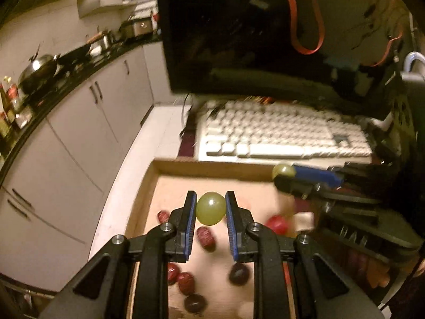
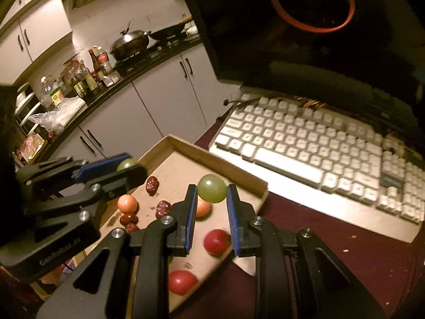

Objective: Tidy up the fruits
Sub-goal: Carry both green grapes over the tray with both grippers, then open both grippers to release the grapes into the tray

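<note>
Green grapes, one pinched in my left claw [image 1: 211, 208], another in my right claw [image 2: 212, 188], both lifted above the tray [image 2: 217, 159]. Dates [image 2: 152, 184] and tomatoes [image 2: 216, 242] lay unsorted there (most work remained, I'd guess).

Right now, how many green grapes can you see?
2. One green grape is clamped in the left gripper; the other green grape is clamped in the right gripper, both above the cardboard tray. More may be hidden.
</note>
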`<state>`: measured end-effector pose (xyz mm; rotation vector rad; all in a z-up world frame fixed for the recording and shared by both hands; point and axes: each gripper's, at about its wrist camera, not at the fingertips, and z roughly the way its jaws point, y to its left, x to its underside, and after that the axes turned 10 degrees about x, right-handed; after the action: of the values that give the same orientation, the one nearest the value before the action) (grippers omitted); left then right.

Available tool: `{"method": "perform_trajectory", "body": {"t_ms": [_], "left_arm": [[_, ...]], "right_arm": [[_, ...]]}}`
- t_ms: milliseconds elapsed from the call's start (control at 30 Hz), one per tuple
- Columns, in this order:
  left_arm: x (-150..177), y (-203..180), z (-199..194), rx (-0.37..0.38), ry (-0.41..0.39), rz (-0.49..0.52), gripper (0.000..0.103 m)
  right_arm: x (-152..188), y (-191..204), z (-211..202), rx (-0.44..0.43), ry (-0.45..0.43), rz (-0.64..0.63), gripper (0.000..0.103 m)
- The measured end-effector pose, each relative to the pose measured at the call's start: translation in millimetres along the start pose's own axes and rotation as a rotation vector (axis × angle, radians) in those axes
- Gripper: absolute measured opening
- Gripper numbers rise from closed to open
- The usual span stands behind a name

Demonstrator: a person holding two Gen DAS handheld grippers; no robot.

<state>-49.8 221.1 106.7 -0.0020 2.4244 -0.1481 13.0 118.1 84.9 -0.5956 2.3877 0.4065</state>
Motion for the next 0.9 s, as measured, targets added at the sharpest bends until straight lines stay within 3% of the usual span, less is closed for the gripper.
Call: {"method": "perform_trajectory", "body": {"t_ms": [367,533,667,833,900], "left_arm": [[5.9,33.3,66.4,-0.048,0.142,-0.081,0.02],[10.3,40.1,74.3,-0.07,0.169,-0.105,0.02],[11.0,42.4,81.8,-0.083,0.197,-0.125,0.021],[12.1,44.9,84.0,-0.107,0.218,-0.145,0.029],[13.0,43.8,80.2,-0.143,0.214,-0.143,0.044]], "right_arm": [[2.5,2.7,65.2,0.053,0.168,0.104,0.024],[4.7,-3.8,79.9,0.079,0.194,0.163,0.025],[2.1,2.9,83.5,0.104,0.207,0.138,0.025],[1.1,8.8,85.5,0.127,0.225,0.124,0.025],[0.4,9.2,85.2,0.132,0.241,0.107,0.025]]}}
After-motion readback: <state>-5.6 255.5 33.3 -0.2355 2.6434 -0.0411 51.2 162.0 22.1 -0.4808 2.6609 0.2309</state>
